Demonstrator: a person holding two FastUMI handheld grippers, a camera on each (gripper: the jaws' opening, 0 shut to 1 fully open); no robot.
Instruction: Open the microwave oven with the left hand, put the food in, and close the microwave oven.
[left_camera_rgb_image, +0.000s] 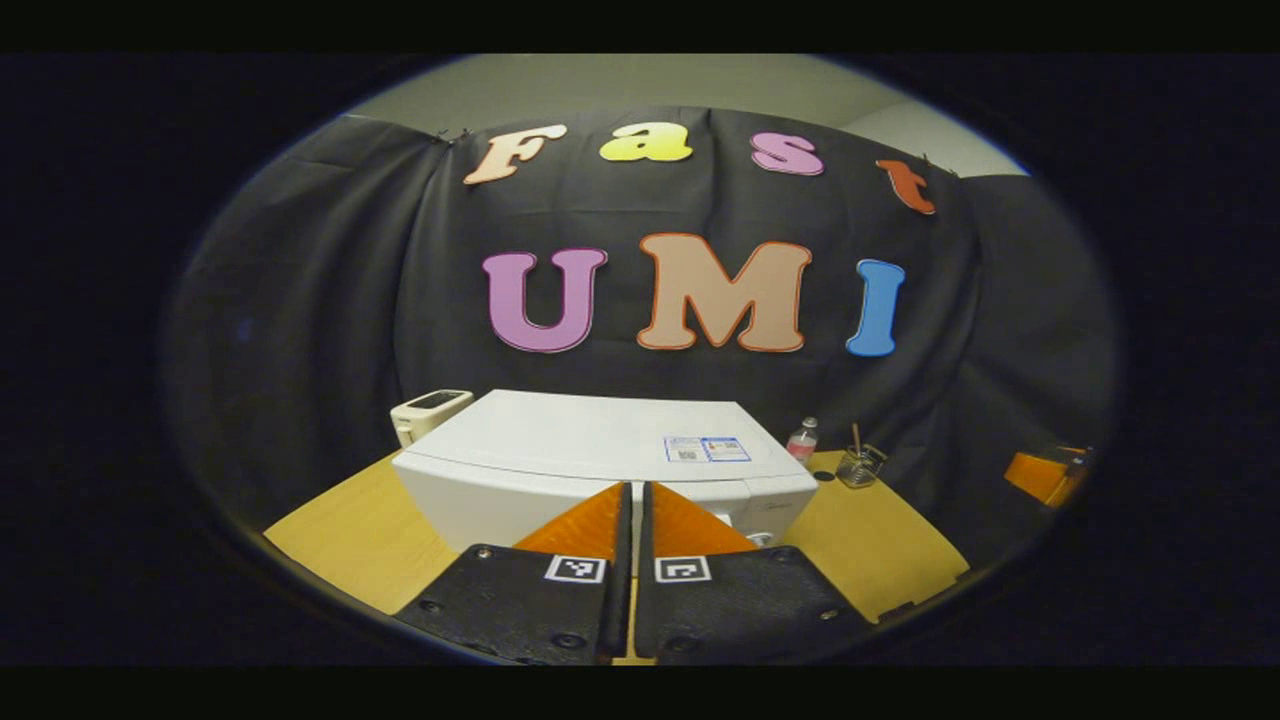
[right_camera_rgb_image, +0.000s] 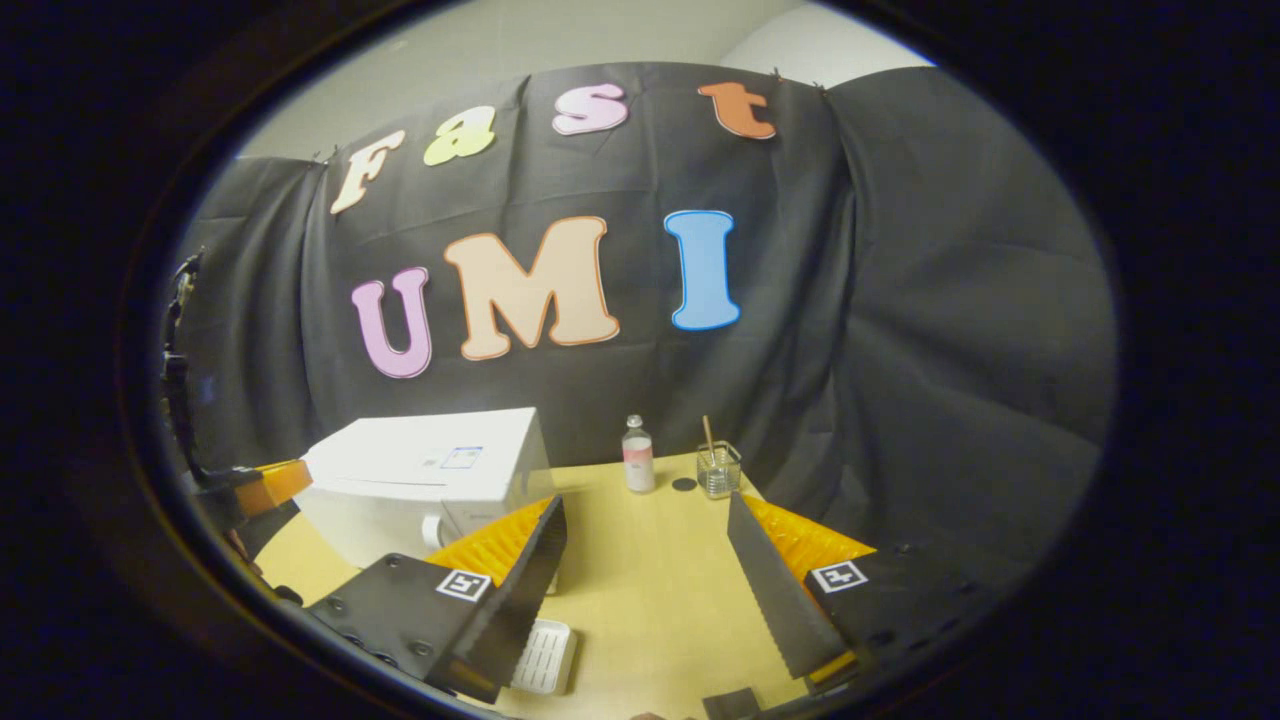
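Left gripper (left_camera_rgb_image: 632, 500) fingers clenched before microwave (left_camera_rgb_image: 590, 450); right gripper (right_camera_rgb_image: 645, 530) released; bottle (right_camera_rgb_image: 638, 455), jar (right_camera_rgb_image: 718, 470) behind.

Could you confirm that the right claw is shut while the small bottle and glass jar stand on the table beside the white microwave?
Not quite: in the right gripper view the right claw is open, holding nothing. The small bottle and glass jar do stand on the table beside the white microwave.

The microwave oven (left_camera_rgb_image: 590, 440) is being seen as white — with a small blue-edged sticker (left_camera_rgb_image: 707, 449). The table (right_camera_rgb_image: 650, 580) is being shown as light yellow wood, and a little white ribbed tray (right_camera_rgb_image: 545, 657) is being shown there.
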